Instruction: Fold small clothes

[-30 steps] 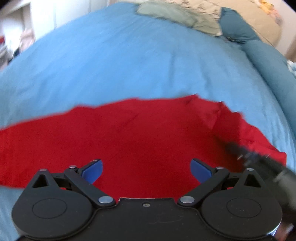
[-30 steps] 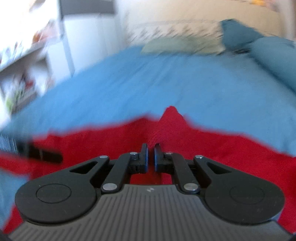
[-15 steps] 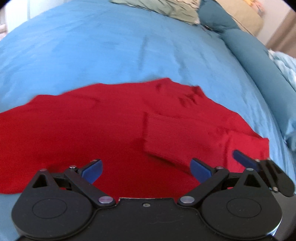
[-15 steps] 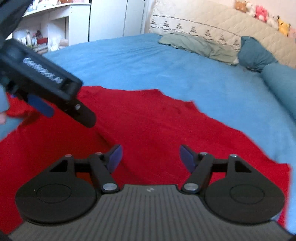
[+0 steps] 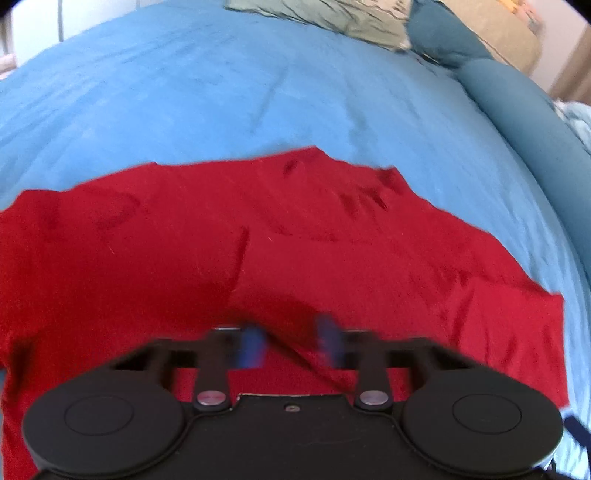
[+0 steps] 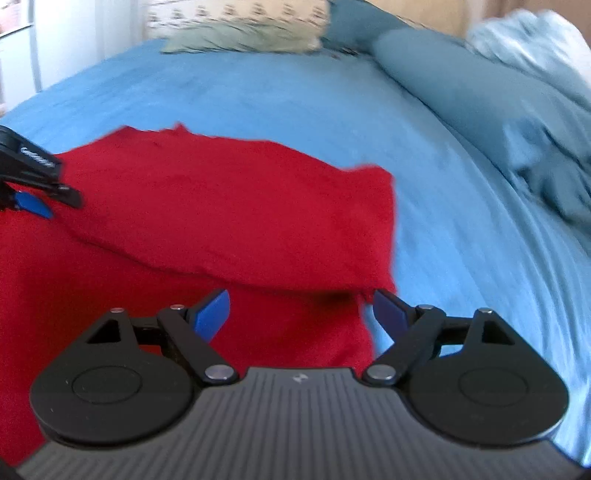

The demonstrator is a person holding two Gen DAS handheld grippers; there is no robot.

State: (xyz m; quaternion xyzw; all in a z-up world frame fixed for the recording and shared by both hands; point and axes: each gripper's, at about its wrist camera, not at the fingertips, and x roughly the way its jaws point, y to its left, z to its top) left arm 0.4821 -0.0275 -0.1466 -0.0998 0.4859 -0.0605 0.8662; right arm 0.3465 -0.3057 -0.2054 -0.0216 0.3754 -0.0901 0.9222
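Observation:
A red garment [image 5: 229, 236] lies spread on the blue bedsheet [image 5: 221, 96], with one part folded over itself; it also shows in the right wrist view [image 6: 229, 206]. My left gripper [image 5: 291, 349] hovers low over the garment's near part, its blue pads blurred and half closed with a gap between them, with a fold of red cloth lying in that gap. My right gripper [image 6: 301, 314] is open and empty above the folded edge near the garment's right corner. The left gripper's finger [image 6: 37, 173] shows at the left of the right wrist view.
Grey-green pillow [image 5: 332, 14] and teal pillows [image 5: 447, 40] lie at the bed's far end. A long teal bolster [image 6: 461, 92] and crumpled light-blue bedding [image 6: 546, 48] lie on the right. White furniture [image 6: 37, 44] stands at the far left.
My left gripper's fingers have moved from wide open to nearly closed over the cloth. My right gripper, shut on cloth a second ago, has opened and swung right toward the garment's edge.

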